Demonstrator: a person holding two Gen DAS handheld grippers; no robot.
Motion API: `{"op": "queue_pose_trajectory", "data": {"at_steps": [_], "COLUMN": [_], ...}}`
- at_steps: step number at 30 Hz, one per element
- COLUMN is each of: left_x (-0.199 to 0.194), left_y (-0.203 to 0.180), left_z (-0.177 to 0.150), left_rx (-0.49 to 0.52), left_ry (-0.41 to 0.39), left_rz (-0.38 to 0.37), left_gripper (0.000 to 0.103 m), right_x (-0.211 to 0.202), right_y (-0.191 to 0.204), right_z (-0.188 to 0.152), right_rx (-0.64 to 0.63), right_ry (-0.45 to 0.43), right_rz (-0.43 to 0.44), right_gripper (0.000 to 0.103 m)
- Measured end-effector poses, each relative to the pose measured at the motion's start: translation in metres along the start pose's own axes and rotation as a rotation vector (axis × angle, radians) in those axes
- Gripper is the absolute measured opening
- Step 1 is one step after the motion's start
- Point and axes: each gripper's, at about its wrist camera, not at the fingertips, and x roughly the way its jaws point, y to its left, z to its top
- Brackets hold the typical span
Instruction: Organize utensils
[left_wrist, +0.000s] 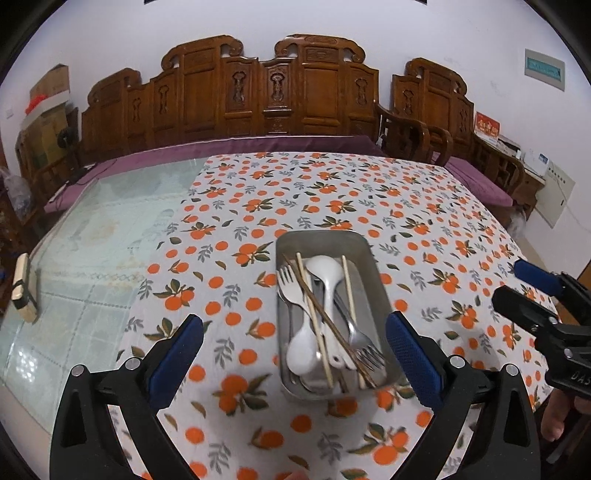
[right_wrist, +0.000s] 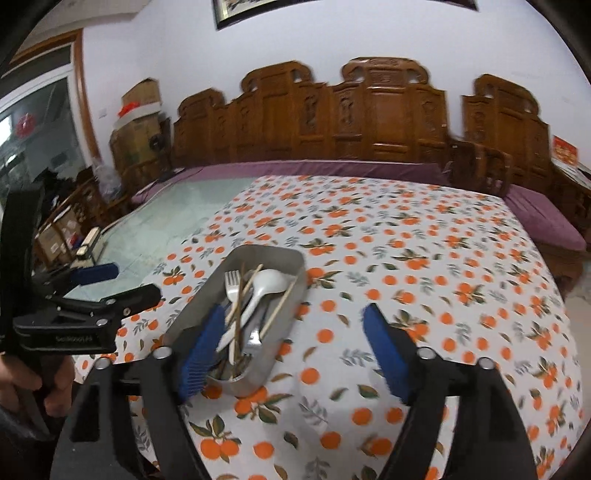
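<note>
Steel is what we steer by here: the metal tray (left_wrist: 373, 295) sits on the orange-print cloth of the worktop (left_wrist: 258, 206), and every utensil we can see already lies inside it, with white spoons (left_wrist: 321, 275), forks (left_wrist: 291, 282) and wooden chopsticks (left_wrist: 314, 310) piled across one another. We read the tray's long axis as running away from us, near end toward our hands and far end toward the carved wooden bench (left_wrist: 266, 96). Seen from the left wrist, it lies straight ahead of the left tongs (left_wrist: 295, 350), its near end between the two blue pads, though we judge the tongs to be above it, not touching. These tongs stand wide apart and hold nothing. Seen from the right wrist, the tray lies ahead and to the left of the right tongs (right_wrist: 295, 350), whose left pad overlaps its near corner while the right pad stands over bare cloth. They too are spread wide and empty. We judge the left hand better lined up with the tray's length, so any straightening of the crossed chopsticks would fall to it more easily, while the right would have to swing leftward first.
</note>
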Motion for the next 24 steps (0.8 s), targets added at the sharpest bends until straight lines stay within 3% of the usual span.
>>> {"op": "queue_pose_trajectory", "data": {"at_steps": [5,13,24], "left_x": [-0.023,-0.056,-0.104], "left_y": [-0.019,-0.043,-0.059], "left_z": [-0.008,-0.021,-0.015], "left_rx": [0.008,0.03,0.03], "left_ry": [-0.005,-0.023,-0.097], "left_rz": [0.001,-0.009,-0.008], "left_gripper": [0.095,0.095,0.095], "right_x": [-0.032,-0.078,-0.126], "right_y": [-0.013,-0.018,-0.014], "right_z": [-0.007,-0.018,-0.015], "right_rx": [0.039,0.048,0.061], "right_ry": [-0.037,-0.082,-0.147], "right_rz": [-0.047,-0.13,-0.142], "right_gripper": [0.1,0.1,0.1]}}
